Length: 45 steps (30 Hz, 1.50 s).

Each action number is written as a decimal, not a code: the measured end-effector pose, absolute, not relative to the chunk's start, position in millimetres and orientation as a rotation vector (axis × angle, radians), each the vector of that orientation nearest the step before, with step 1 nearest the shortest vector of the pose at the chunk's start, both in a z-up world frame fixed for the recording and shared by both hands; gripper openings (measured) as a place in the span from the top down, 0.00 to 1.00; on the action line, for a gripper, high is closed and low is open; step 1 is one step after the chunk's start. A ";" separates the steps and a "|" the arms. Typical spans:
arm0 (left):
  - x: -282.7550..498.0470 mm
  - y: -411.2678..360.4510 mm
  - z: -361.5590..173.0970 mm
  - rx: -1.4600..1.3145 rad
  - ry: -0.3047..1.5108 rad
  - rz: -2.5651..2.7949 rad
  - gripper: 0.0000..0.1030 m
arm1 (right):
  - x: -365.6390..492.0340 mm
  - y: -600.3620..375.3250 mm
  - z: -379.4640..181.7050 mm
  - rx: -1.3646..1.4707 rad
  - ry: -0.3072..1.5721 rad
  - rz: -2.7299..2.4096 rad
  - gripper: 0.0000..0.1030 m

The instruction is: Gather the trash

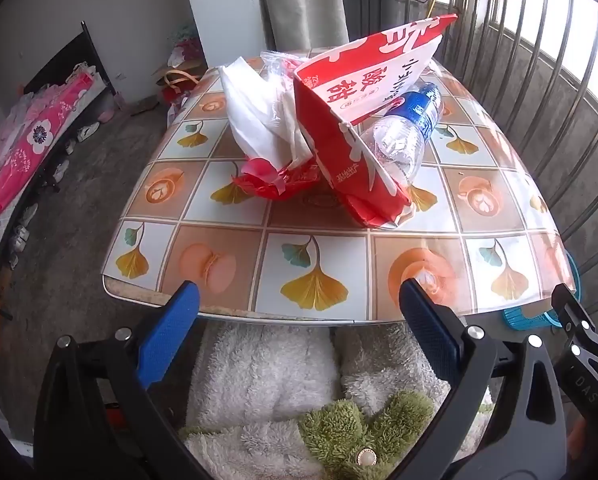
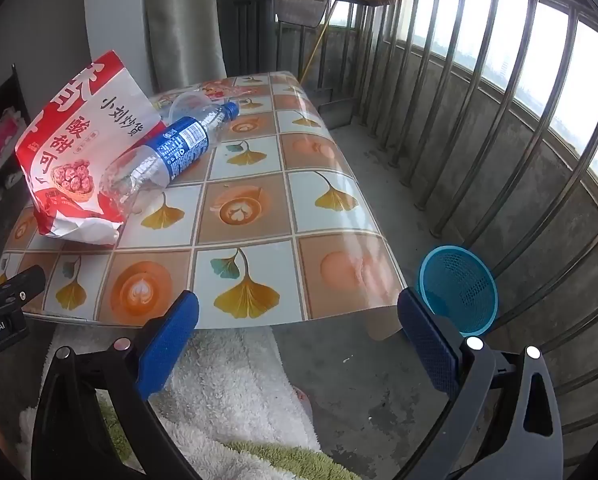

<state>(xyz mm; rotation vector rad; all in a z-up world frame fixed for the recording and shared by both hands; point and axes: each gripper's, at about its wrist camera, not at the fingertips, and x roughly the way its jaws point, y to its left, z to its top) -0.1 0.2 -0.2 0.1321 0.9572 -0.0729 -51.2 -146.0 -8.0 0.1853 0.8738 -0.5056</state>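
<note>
Lying mid-table (image 1: pixel 319 264) against snack bag (image 1: pixel 351 152), tissue (image 1: pixel 255 116) alongside: empty bottle (image 2: pixel 167 156), judged light, crushable, slippery, best pinched at label; left gripper (image 1: pixel 299 316) and right gripper (image 2: pixel 299 320) agape, empty.

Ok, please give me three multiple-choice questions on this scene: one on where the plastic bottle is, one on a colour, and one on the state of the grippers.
1. Where does the plastic bottle lie?
A. on the floor
B. on the table, against the red and white snack bag
C. inside the basket

2. What colour is the mesh basket on the floor beside the table?
A. blue
B. yellow
C. black

3. How do the left gripper and right gripper stand?
A. both open and empty
B. both shut on trash
C. one holds the bottle

Answers: 1 B, the bottle leans on the bag on the tabletop; 2 A, its mesh is blue; 3 A, nothing sits between the wide-apart fingers.
</note>
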 end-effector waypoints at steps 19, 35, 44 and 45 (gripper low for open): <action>0.5 8.4 -7.6 0.124 0.980 -0.064 0.07 | -50.2 -145.1 -5.5 0.185 0.870 -0.494 0.06; 1.3 9.1 -4.1 0.118 0.978 -0.060 0.07 | -48.3 -142.5 1.3 0.182 0.863 -0.487 0.06; 1.9 11.1 -1.9 0.114 0.974 -0.056 0.07 | -47.9 -142.5 2.7 0.182 0.859 -0.485 0.06; 2.4 11.3 -1.7 0.114 0.975 -0.055 0.07 | -47.5 -142.5 3.3 0.182 0.860 -0.483 0.06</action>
